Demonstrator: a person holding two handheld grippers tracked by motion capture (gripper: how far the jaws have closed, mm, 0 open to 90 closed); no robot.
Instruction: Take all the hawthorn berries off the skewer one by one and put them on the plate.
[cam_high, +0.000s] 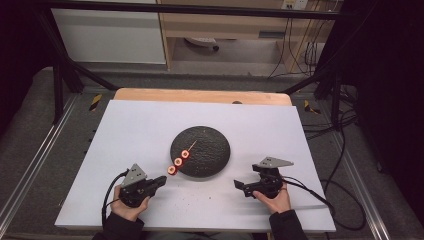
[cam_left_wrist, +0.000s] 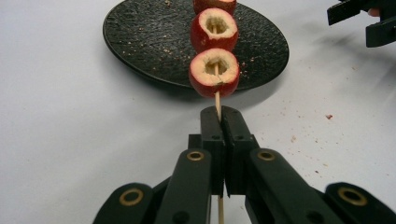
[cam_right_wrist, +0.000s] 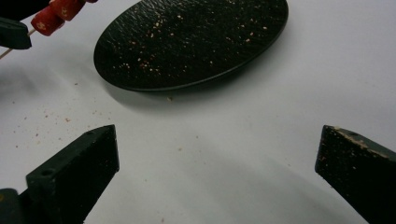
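At the left of the high view, the left gripper has its jaws closed on the bare lower end of a thin wooden skewer, which runs up and away from the jaws toward the black plate. The skewer carries red cored fruit pieces (hollowed rounds with pale flesh), the lowest one hanging just off the plate's near-left rim and the next over the plate; the pointed tip lies farther in above the dark surface. It looks light, so weight should be no trouble, but the stick is slender and likely to flex or snap if levered sideways, and the fruit is probably soft and a little slick, liable to slide along the stick or bruise under a hard pinch. The bare wood below the lowest piece seems the sound place to hold, as it is now held; a second hold, if needed, would best fall on the bare tip rather than on a fruit piece. The plate sits at the middle of the white table, speckled with crumbs, and more crumbs dot the table near it. At the right, the right gripper rests low above the table near the plate's near-right side, its jaws spread wide with nothing between them.
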